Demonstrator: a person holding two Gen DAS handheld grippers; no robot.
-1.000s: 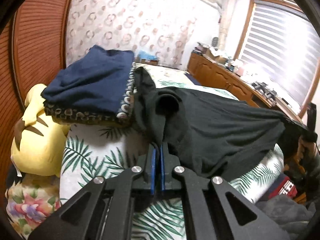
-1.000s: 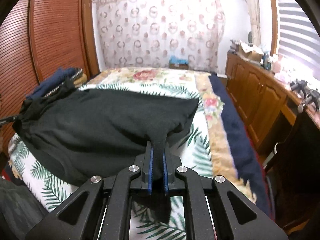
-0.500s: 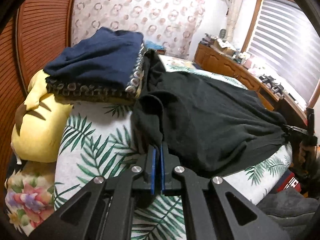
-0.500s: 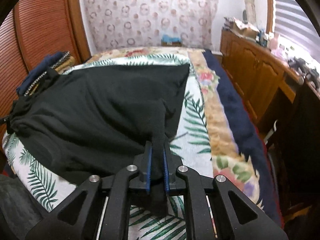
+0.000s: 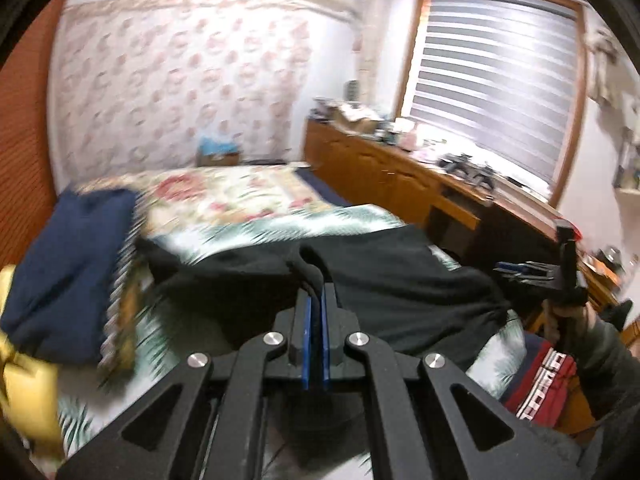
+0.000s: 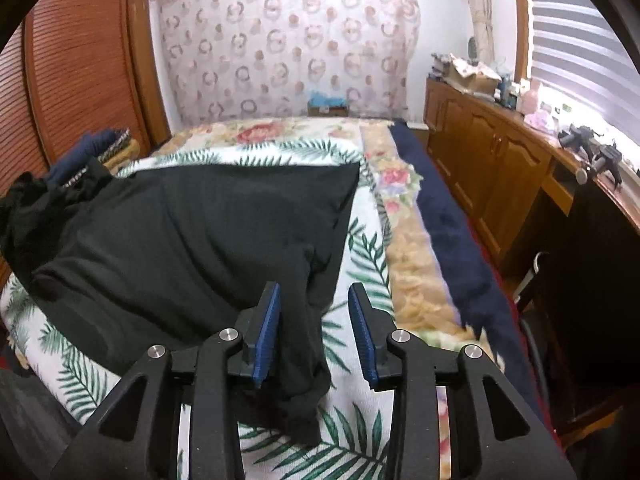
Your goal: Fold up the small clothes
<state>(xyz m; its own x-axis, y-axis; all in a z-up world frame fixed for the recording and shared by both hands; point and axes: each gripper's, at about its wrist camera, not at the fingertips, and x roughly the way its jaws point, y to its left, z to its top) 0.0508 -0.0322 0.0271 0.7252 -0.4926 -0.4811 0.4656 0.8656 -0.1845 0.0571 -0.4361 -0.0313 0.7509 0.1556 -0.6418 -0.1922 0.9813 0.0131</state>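
Note:
A black garment [image 6: 192,240] lies spread on the leaf-print bed cover [image 6: 360,248]. My right gripper [image 6: 314,306] is open, and a corner of the garment lies loose between its blue pads [image 6: 266,332]. My left gripper [image 5: 315,300] is shut on a fold of the same black garment [image 5: 400,280] and holds it above the bed. The left wrist view is blurred by motion. The right gripper [image 5: 532,272] also shows at the right in the left wrist view.
A stack of folded dark blue clothes [image 5: 68,264] sits at the left on the bed, with a yellow plush [image 5: 24,392] beside it. A wooden cabinet [image 6: 500,160] runs along the right wall under the window. A slatted wooden wardrobe [image 6: 80,64] stands at left.
My right gripper has opened and let go of the garment corner, which now rests on the bed. My left gripper has swung up and to the right, still holding its fold.

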